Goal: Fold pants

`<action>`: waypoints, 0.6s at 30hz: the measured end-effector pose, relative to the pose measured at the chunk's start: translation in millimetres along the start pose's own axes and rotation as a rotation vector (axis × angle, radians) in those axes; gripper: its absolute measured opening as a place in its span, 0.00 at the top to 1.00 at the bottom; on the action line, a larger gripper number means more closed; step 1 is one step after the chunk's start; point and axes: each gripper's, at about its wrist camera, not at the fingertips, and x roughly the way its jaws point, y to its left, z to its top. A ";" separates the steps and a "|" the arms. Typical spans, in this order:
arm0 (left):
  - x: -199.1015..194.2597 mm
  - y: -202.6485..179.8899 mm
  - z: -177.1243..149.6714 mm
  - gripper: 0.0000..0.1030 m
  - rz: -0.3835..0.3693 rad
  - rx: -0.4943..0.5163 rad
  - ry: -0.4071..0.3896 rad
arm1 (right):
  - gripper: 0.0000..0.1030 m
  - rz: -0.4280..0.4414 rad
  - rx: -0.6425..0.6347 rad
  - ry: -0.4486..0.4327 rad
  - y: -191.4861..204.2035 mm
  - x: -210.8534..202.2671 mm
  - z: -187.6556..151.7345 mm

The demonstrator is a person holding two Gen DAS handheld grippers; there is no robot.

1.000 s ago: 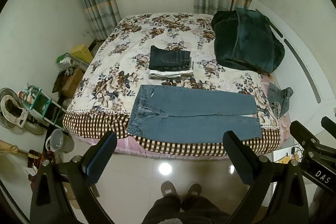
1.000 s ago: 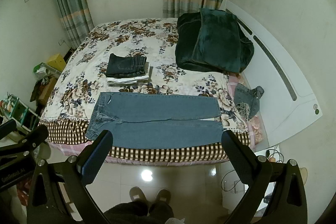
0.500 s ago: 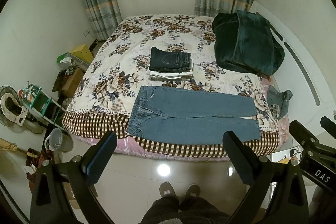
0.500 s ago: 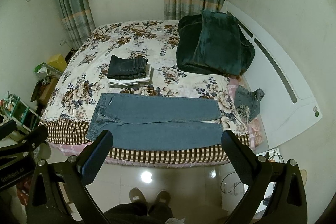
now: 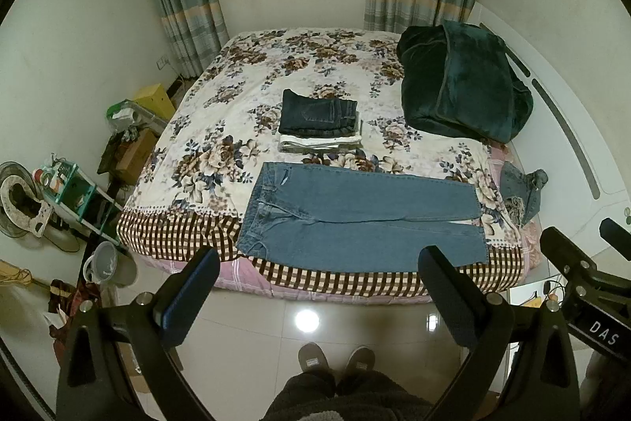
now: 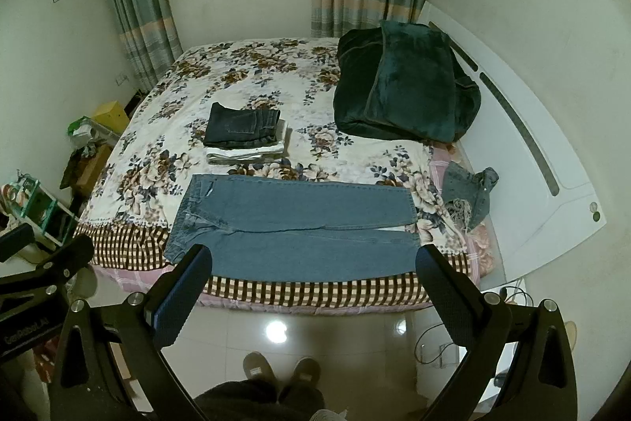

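Note:
Light blue jeans (image 5: 363, 216) lie flat along the near edge of the bed, waist to the left, legs to the right; they also show in the right wrist view (image 6: 292, 223). My left gripper (image 5: 319, 290) is open and empty, held high above the floor in front of the bed. My right gripper (image 6: 311, 287) is open and empty too, at a similar height. Both are well short of the jeans. A stack of folded pants (image 5: 319, 121) sits behind the jeans, also seen in the right wrist view (image 6: 244, 133).
The bed has a floral sheet (image 5: 244, 97). A dark green blanket (image 5: 461, 85) lies at its back right. A small denim piece (image 5: 520, 188) hangs at the right edge. Shelves, boxes and a bucket (image 5: 106, 263) stand left. A white headboard (image 6: 524, 145) is on the right.
Both cameras have risen or tilted slightly, so the bed and jeans sit a little lower in view. Both grippers stay open. Nothing on the bed has moved.

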 end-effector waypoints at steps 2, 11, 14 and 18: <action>-0.7 -2.4 2.9 0.00 0.001 -0.001 -0.002 | 0.00 0.000 0.001 0.000 0.8 -3.0 0.7; -4.0 -6.0 10.6 0.00 -0.003 -0.008 -0.002 | 0.00 -0.002 0.000 -0.002 -0.1 -1.8 0.3; -3.9 -6.1 10.1 0.00 -0.001 -0.007 -0.003 | 0.00 -0.003 -0.001 -0.003 -0.1 0.8 -2.7; -4.8 -4.5 8.5 0.00 -0.003 -0.008 -0.005 | 0.00 -0.002 -0.001 -0.004 0.5 -0.3 -2.9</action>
